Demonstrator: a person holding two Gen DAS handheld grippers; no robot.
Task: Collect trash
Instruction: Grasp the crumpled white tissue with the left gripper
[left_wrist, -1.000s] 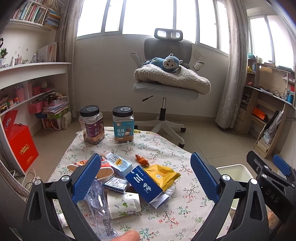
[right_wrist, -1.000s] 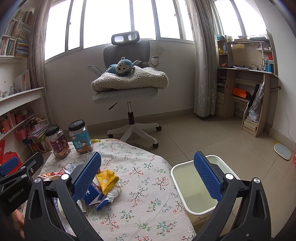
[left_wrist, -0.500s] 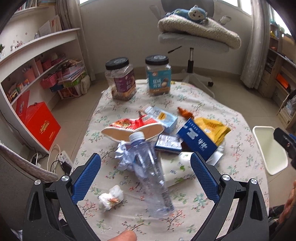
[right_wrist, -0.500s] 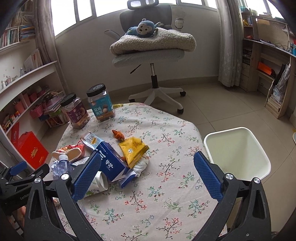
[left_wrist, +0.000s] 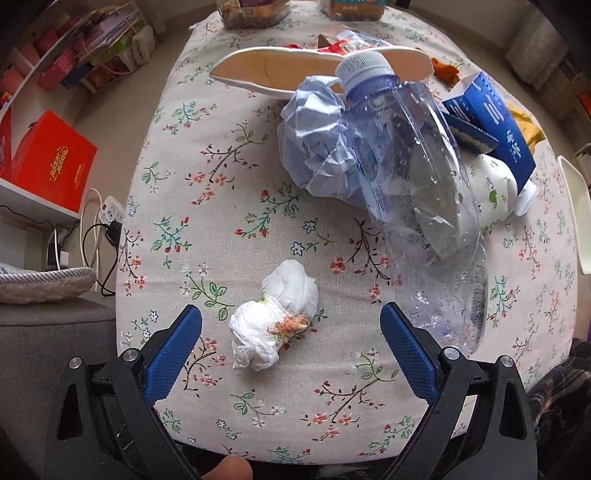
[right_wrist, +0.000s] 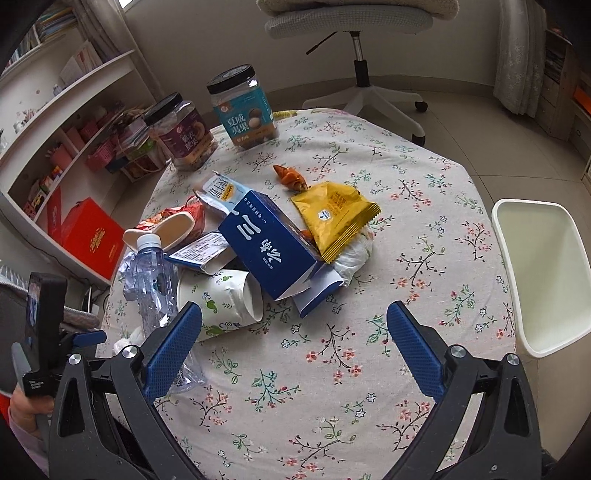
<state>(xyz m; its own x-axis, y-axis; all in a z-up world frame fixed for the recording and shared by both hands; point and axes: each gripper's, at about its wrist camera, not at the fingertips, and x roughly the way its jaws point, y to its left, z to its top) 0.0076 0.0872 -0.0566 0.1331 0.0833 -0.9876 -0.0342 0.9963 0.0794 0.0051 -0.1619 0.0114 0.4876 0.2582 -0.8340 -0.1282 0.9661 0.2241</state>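
Trash lies on a round table with a floral cloth (left_wrist: 207, 206). My left gripper (left_wrist: 291, 350) is open, its jaws either side of a crumpled white tissue (left_wrist: 275, 323) close in front. A clear plastic bottle (left_wrist: 417, 195) lies to the right over crumpled blue paper (left_wrist: 314, 140). My right gripper (right_wrist: 293, 347) is open and empty above the table's near side. Ahead of it lie a blue carton (right_wrist: 267, 245), a yellow snack bag (right_wrist: 334, 218), a paper cup (right_wrist: 218, 299) and the bottle (right_wrist: 153, 280). A white bin (right_wrist: 543, 273) stands right of the table.
Two snack jars (right_wrist: 242, 107) (right_wrist: 181, 133) stand at the table's far edge. A paper bowl (left_wrist: 280, 70) and a red wrapper lie behind the bottle. White shelves and a red box (right_wrist: 92, 236) are at the left. An office chair (right_wrist: 354, 22) stands beyond the table.
Both grippers have tilted down toward the table. The left one has moved in close over the white tissue. The right one has moved closer to the table top.
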